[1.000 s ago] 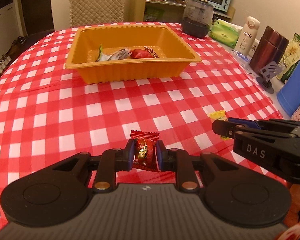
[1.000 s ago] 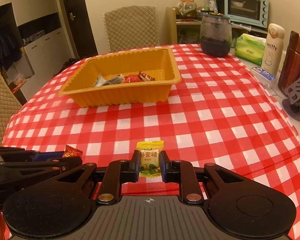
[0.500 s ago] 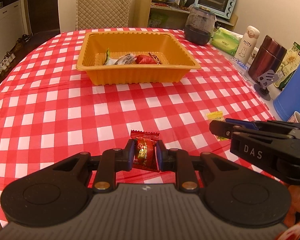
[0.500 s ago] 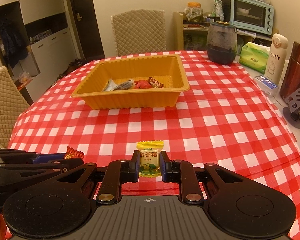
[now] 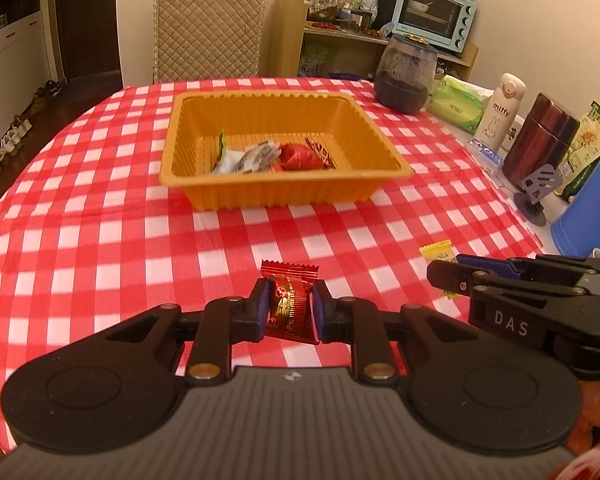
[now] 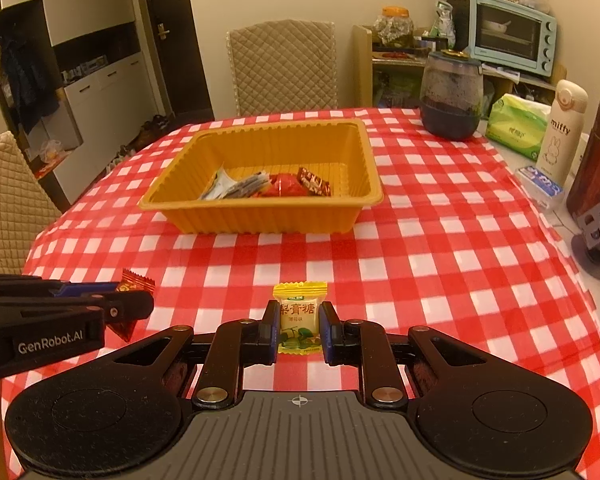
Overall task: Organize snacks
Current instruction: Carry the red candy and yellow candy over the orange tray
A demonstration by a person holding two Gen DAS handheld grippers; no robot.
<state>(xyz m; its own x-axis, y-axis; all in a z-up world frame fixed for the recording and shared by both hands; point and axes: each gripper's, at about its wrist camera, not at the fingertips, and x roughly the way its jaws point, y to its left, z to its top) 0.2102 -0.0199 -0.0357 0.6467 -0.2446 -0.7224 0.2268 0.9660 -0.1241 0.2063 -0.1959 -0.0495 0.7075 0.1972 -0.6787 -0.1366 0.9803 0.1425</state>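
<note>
- The desk [image 6: 440, 248] sits under a red-and-white checked cloth [image 5: 100, 240], which stops short of the right edge.
- Out in the middle of the cloth stands the orange tray [image 6: 260, 216] (a few wrapped snacks [image 6: 260, 188] lie inside).
- At the far right corner stands a dark jar [image 6: 452, 96], with a green tissue pack [image 6: 516, 126] just beside it.
- Along the right edge: a white miffy bottle [image 6: 560, 128], a small blue-and-white packet [image 6: 540, 186], a maroon flask [image 5: 540, 140], a grey stand [image 5: 534, 196] and a blue container [image 5: 588, 216].
</note>
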